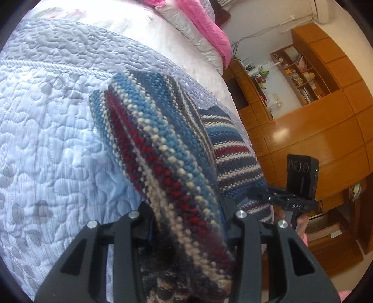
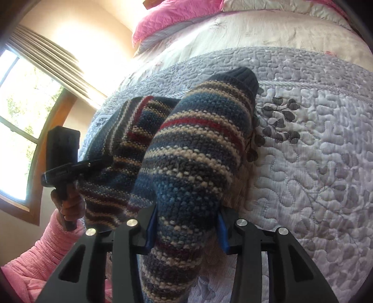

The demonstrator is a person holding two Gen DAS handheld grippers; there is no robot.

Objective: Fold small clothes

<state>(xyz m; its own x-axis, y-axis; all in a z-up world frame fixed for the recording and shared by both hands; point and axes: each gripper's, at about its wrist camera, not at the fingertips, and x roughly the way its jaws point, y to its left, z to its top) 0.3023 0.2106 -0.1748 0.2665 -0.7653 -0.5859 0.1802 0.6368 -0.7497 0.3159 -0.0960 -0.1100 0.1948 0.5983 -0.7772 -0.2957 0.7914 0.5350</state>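
Left gripper (image 1: 186, 223), right gripper (image 2: 185, 226): both clamp striped knitted wool sweater (image 2: 198, 144) | raised mid-frame over lilac quilted bedspread (image 2: 314, 163) | advice: lower both edges level (avoid sagging).

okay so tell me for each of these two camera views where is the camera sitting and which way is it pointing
Left wrist: sits on the left gripper, looking along its fingers across the quilted bedspread toward the wooden cabinets; a fold of the striped knit garment lies between the fingers. The right gripper and hand show.
Right wrist: sits on the right gripper, facing across the bed toward the pink pillow, window at left. The left hand and pink sleeve show.
Shared: garment, bedspread, pink bedding.
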